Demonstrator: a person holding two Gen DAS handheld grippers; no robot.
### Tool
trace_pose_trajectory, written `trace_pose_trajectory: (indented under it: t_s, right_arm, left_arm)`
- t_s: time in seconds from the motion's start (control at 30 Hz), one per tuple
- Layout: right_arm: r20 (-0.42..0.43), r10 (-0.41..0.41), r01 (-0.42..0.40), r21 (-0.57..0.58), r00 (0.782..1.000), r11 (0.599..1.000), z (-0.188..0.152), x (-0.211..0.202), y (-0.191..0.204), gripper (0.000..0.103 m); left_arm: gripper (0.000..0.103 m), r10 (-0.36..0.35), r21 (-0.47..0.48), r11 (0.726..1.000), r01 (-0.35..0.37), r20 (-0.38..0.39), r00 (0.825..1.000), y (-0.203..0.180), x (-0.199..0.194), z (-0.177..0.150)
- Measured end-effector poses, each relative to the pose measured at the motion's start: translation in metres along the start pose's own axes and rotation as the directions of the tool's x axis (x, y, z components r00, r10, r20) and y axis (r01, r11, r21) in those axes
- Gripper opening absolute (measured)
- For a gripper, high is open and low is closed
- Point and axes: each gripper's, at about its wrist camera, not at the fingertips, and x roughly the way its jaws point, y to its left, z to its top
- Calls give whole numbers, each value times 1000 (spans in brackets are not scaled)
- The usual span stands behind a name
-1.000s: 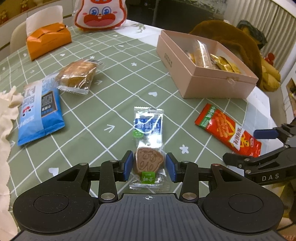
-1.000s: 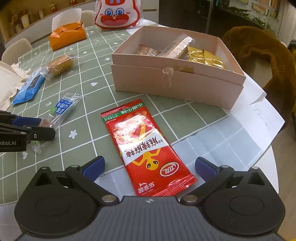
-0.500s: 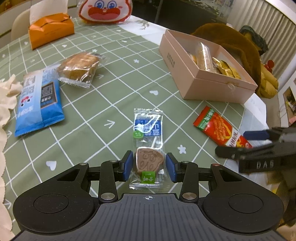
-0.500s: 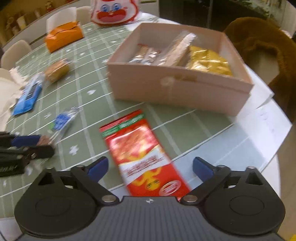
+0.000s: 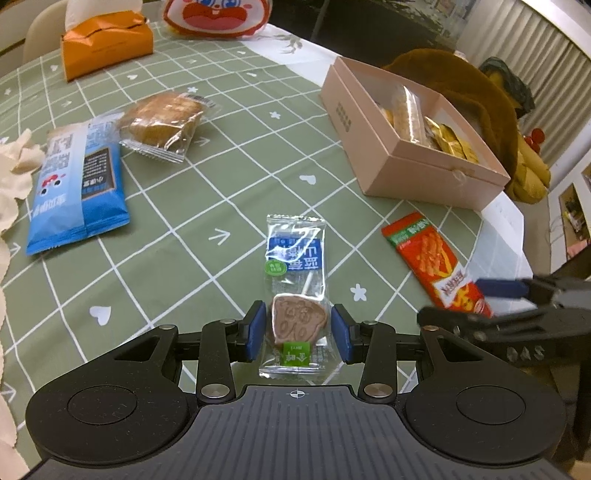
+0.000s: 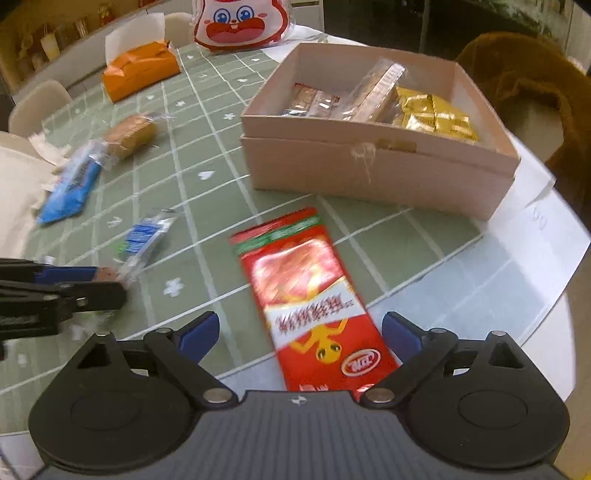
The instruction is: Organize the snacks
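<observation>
Labels first: the clear lollipop packet (image 5: 295,284) is carrying a blue panel with Chinese characters, upside down to the left wrist camera, plus a small round green sticker and a green square tag near its bottom seal. The red snack packet (image 6: 314,306) is showing white-banded Chinese lettering and a red oval logo at its near end; motion blur is keeping the characters from being read. "DAS" is printed on the right claw's body where it is reaching into the left view.

The left claw (image 5: 298,330) is bracketing the brown moulded lollipop head, its blue pads lying against the wrapper's edges; whether they are actually squeezing it is hard to say, probably light contact. The right claw (image 6: 301,332) is spread wide, its jaws having just been closing a little, straddling the red packet's near end without pressing it.

The worktop (image 5: 207,206) is round, wearing a green cloth gridded in white with hearts, stars and arrows. A pink cardboard box (image 6: 373,173) is sitting open just beyond the red packet, holding gold sachets and clear-wrapped bars.

Further off: a blue biscuit bag (image 5: 75,192), a wrapped cake (image 5: 162,123), an orange tissue box (image 5: 107,42), a rabbit-face bag (image 6: 242,24). A brown furry throw (image 6: 532,81) is draping a chair behind the box.
</observation>
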Motion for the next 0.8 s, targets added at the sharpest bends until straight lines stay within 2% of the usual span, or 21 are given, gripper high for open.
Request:
trace_pose_trajectory:
  t_s: [0.13, 0.27, 0.43, 0.53, 0.6, 0.63, 0.8]
  right_arm:
    - [6, 40, -40, 45, 999, 998, -6, -5, 0, 96]
    - [27, -42, 41, 23, 999, 999, -4, -1, 1, 96]
    - [57, -69, 68, 27, 996, 997, 6, 7, 0, 95]
    - [74, -94, 94, 9, 993, 996, 9, 9, 5, 81]
    - [77, -107, 109, -20, 991, 994, 10, 7, 11, 61]
    - [75, -111, 114, -35, 991, 993, 9, 6, 13, 56]
    - [61, -93, 95, -33, 994, 995, 2, -4, 12, 49]
  left_arm:
    - [44, 9, 83, 997, -8, -8, 1000, -7, -2, -5]
    - [44, 40, 181, 983, -39, -1, 999, -17, -3, -13]
    - [44, 52, 172, 984, -49, -11, 999, -17, -2, -12]
    - [44, 19, 128, 992, -18, -10, 1000, -9, -3, -10]
    - [44, -8, 93, 996, 8, -6, 1000, -2, -4, -10]
    - [44, -15, 79, 997, 16, -6, 1000, -1, -5, -11]
    - [42, 7, 101, 995, -7, 0, 1000, -7, -5, -13]
